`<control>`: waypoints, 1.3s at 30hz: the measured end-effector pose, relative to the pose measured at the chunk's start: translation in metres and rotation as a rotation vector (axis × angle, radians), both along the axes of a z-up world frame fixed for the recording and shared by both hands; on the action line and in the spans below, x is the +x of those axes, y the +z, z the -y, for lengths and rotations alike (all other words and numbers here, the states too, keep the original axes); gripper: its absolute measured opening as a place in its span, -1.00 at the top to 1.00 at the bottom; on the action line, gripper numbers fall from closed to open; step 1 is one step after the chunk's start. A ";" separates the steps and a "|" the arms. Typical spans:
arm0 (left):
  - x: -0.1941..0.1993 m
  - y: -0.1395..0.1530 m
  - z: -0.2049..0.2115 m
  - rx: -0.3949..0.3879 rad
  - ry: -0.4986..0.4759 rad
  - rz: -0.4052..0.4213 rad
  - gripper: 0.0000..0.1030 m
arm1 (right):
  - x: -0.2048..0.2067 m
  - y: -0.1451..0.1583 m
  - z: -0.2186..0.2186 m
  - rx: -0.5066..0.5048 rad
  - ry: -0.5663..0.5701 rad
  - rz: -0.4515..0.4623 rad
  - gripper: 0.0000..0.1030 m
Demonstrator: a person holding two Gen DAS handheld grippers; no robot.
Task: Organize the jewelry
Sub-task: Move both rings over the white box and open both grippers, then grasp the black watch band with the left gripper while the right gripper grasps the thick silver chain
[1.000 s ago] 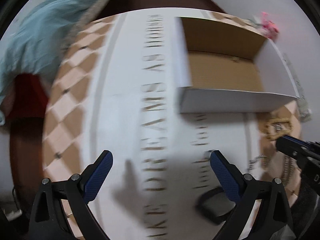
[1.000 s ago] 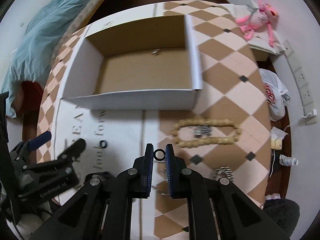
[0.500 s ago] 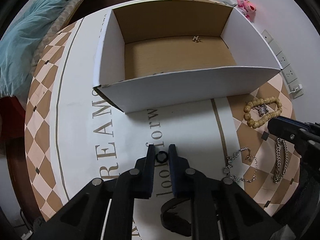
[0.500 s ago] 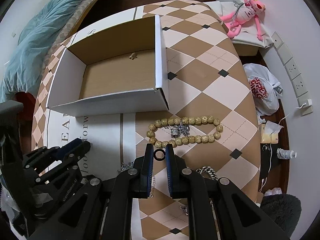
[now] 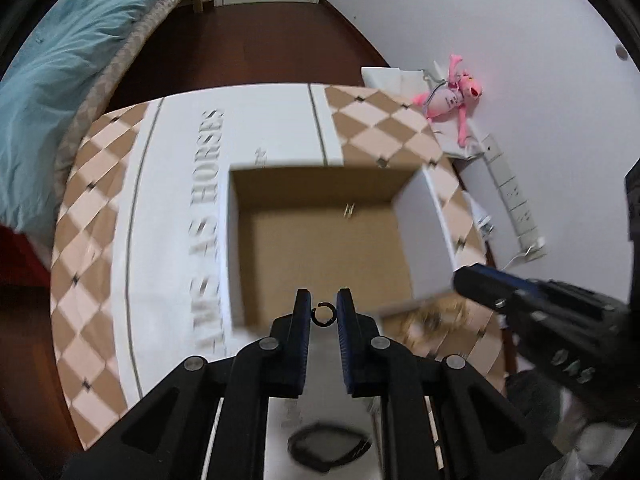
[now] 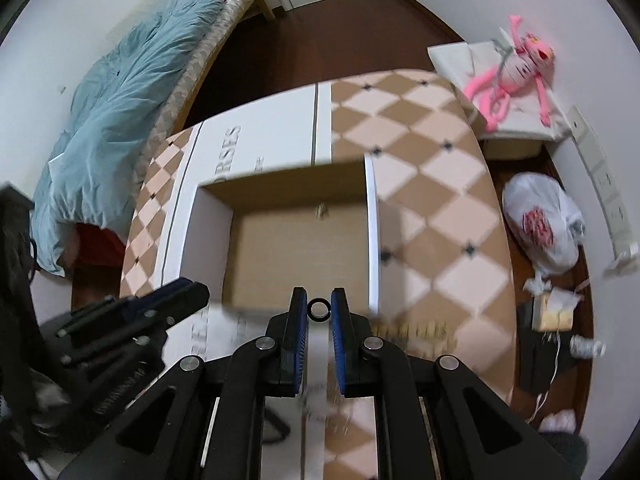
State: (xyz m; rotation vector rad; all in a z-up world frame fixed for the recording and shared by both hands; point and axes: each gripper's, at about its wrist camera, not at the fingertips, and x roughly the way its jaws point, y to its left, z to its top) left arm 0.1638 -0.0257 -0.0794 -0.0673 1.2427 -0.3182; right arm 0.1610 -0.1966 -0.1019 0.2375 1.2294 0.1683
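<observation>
My left gripper [image 5: 323,299] is shut on a small black open ring [image 5: 323,324], held above the near wall of the open cardboard box [image 5: 320,248]. My right gripper [image 6: 319,298] is shut on a second small black ring [image 6: 319,319], also over the box [image 6: 296,252] near its front edge. A small metal piece [image 5: 349,210] lies on the box floor by the far wall. A blurred wooden bead bracelet [image 6: 412,330] lies on the tablecloth to the right of the box. Each gripper shows in the other's view: the right gripper [image 5: 500,288] and the left gripper [image 6: 176,296].
The table [image 5: 172,240] has a checked cloth with a white lettered strip. A black band [image 5: 328,444] lies near its front edge. A bed with a teal duvet [image 6: 120,120] stands at left. A pink plush toy [image 6: 516,76] and a white plastic bag [image 6: 544,224] are at right.
The left gripper went from wide open to shut on a black ring picked off the table. Both grippers rose and moved forward; the box now lies just beneath them.
</observation>
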 end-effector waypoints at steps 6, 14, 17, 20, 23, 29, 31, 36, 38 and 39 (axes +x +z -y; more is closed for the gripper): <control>0.059 -0.020 -0.003 -0.004 0.034 -0.089 0.79 | 0.059 -0.021 -0.003 -0.048 0.055 -0.065 0.75; 0.085 -0.022 -0.001 0.055 0.070 -0.128 0.72 | 0.088 -0.024 -0.005 -0.063 0.082 -0.087 0.64; 0.088 -0.014 -0.005 0.064 0.090 -0.101 0.15 | 0.090 -0.018 -0.002 -0.058 0.069 -0.075 0.35; 0.091 -0.002 -0.013 0.058 0.116 -0.064 -0.26 | 0.088 -0.010 0.001 -0.068 0.055 -0.064 0.34; 0.086 0.005 -0.017 0.090 0.127 -0.036 -0.33 | 0.081 -0.005 0.003 -0.101 0.044 -0.056 0.31; 0.056 0.003 -0.024 0.199 0.145 0.035 -0.98 | 0.055 -0.011 0.003 -0.214 0.034 -0.065 -0.53; 0.045 -0.004 -0.027 0.215 0.152 0.038 -0.98 | 0.048 -0.017 0.002 -0.229 0.035 -0.081 -0.68; 0.027 -0.012 -0.028 0.241 0.162 0.026 -0.98 | 0.034 -0.025 -0.003 -0.253 0.046 -0.097 -0.77; 0.021 -0.009 -0.029 0.237 0.172 0.030 -0.98 | 0.029 -0.023 -0.003 -0.248 0.038 -0.092 -0.82; 0.018 -0.006 -0.029 0.239 0.176 0.038 -0.98 | 0.027 -0.020 -0.004 -0.248 0.036 -0.087 -0.82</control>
